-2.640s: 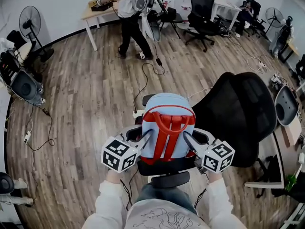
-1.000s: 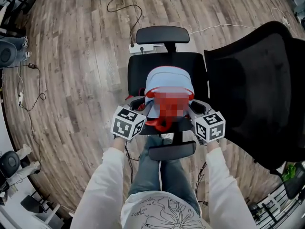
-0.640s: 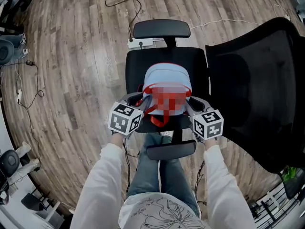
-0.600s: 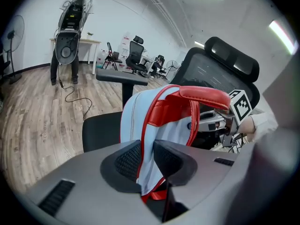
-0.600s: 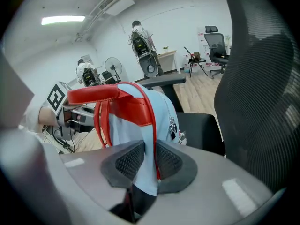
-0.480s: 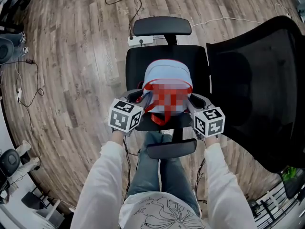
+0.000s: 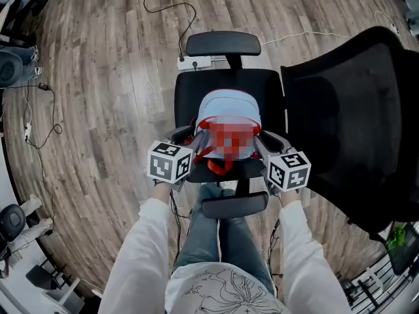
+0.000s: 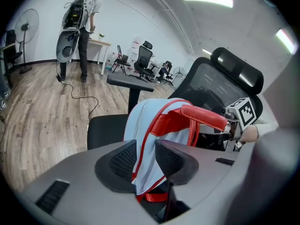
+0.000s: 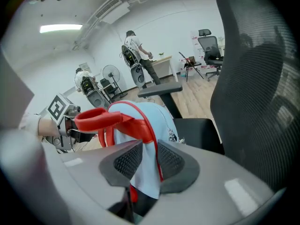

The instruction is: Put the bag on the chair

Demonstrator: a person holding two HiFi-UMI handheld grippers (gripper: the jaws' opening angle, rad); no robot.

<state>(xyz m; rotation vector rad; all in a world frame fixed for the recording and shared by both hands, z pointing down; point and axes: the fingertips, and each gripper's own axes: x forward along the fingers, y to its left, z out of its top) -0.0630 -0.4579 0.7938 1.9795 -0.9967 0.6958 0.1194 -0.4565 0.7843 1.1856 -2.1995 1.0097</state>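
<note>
A light-blue bag (image 7: 226, 112) with red straps and a red handle stands upright on the seat (image 7: 196, 87) of a black office chair. My left gripper (image 7: 190, 136) is at the bag's left side and my right gripper (image 7: 262, 138) at its right side. In the left gripper view the bag (image 8: 143, 121) has its blue fabric and red piping between the left gripper (image 8: 146, 156) pads, and those jaws are opening. In the right gripper view the right gripper (image 9: 149, 161) is shut on the bag (image 9: 157, 118) fabric.
The chair's tall mesh backrest (image 7: 347, 116) rises at the right, with armrests far (image 7: 222, 43) and near (image 7: 234, 205). A power strip (image 7: 195, 62) and cables (image 7: 163, 8) lie on the wood floor. A person (image 8: 84, 22) stands by a desk far off.
The bag, earlier held up above the chair, now rests on the seat. Both grippers have stayed at its sides and shifted only slightly over the last second.
</note>
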